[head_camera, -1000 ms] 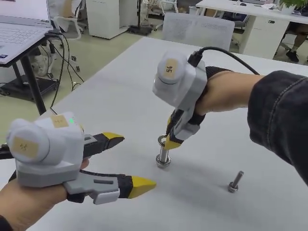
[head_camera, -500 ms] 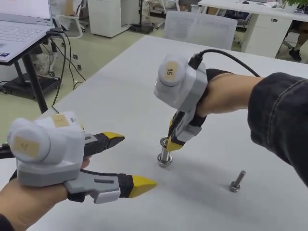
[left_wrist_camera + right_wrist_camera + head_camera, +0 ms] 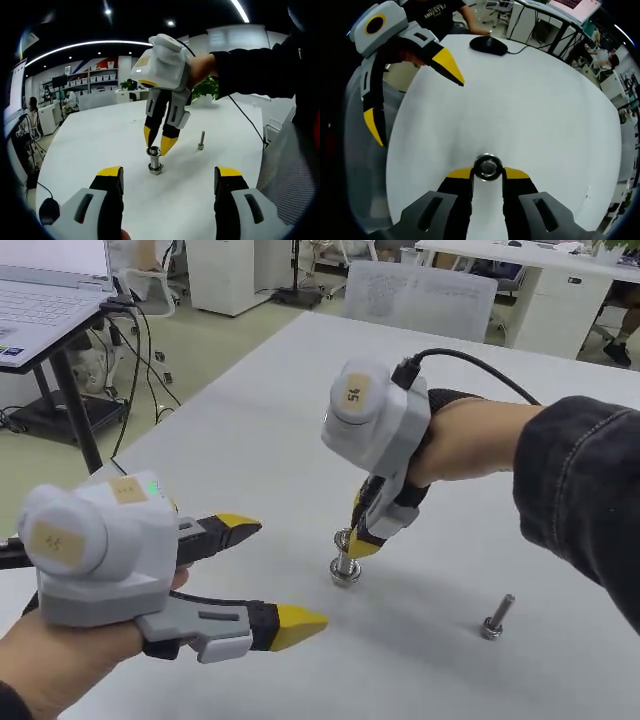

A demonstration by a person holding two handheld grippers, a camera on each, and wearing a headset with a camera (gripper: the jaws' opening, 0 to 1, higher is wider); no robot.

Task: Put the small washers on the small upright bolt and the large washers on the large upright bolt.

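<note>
To your left sits a laptop [image 3: 40,300], cables [image 3: 133,340] dangling beside it. What looks like a mouse [image 3: 489,45] lies on the white table [image 3: 535,100].

My two units match: the left gripper [image 3: 287,573] and right gripper [image 3: 360,544] each carry a pale grey rounded housing, black jaws ending in yellow tips, and a tan sticker with dark marks on the round cap. A black cable [image 3: 480,353] runs from the back of the right gripper. Behind the right gripper, a black strap [image 3: 445,393] wraps my right hand [image 3: 458,437], and a dark denim sleeve [image 3: 582,482] covers the arm.
</note>
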